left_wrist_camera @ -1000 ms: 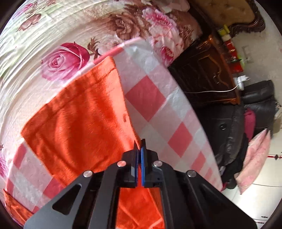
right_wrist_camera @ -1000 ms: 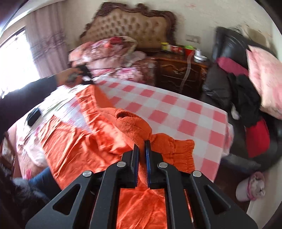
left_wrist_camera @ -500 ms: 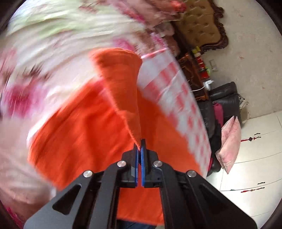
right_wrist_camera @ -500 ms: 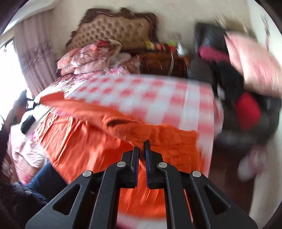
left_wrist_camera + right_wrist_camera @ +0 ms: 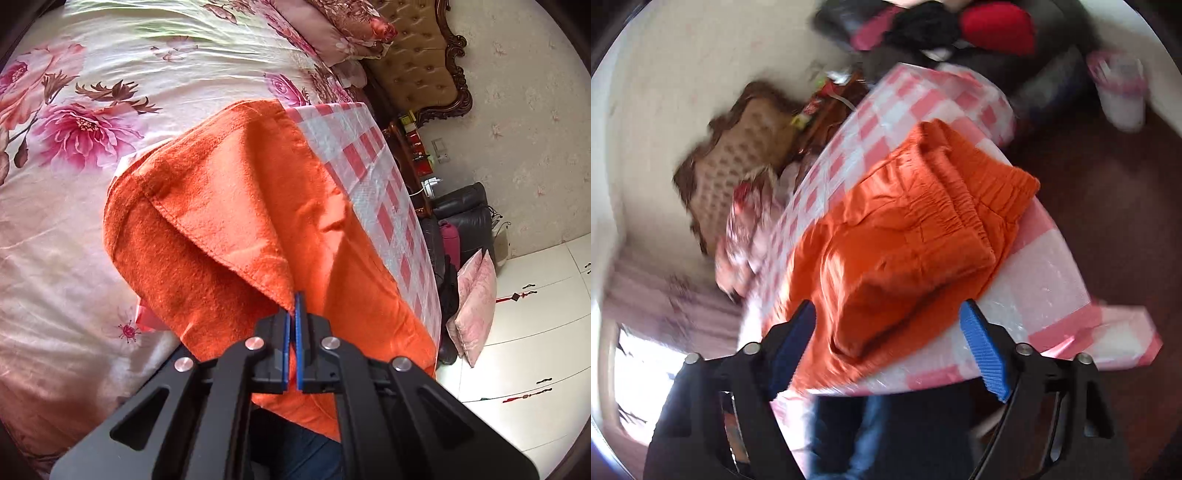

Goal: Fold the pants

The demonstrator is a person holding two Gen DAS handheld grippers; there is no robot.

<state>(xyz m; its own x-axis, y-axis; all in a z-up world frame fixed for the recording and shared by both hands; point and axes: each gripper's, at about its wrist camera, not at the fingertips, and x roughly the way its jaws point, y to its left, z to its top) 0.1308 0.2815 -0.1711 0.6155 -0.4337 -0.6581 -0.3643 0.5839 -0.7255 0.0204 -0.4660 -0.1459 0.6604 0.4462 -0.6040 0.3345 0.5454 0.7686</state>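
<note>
- Pants [image 5: 236, 221], orange and fleecy, are shown lying across the checked cloth [image 5: 369, 173] of the counter, centre of the left wrist view, with one hemmed corner lifted toward the lower centre of the frame.
- Left claw [image 5: 294, 314] is seen fully closed, its blue pads pinching that hemmed corner, so that a triangular flap is drawn over the layer beneath.
- Right claw [image 5: 886, 325] is seen spread wide at the bottom of the right wrist view; nothing is held, and the folded edge near the elastic waistband [image 5: 993, 192] lies between and just beyond the pads, which do not press on it.
- The step in hand is judged to be the doubling of the garment: one end is carried over while the other has been let go.
- The next move is judged to call for the held corner to be laid down square with the lower layer and released, after which the fold can be smoothed.
- Against the earlier frames, the right claw's jaws have just been opening, with the cloth formerly pinched now freed; the view is rolled sideways.
- In the left view the flap, previously flat, is now raised and drawn nearer, and the floral bed [image 5: 92, 110] fills the upper left.
</note>
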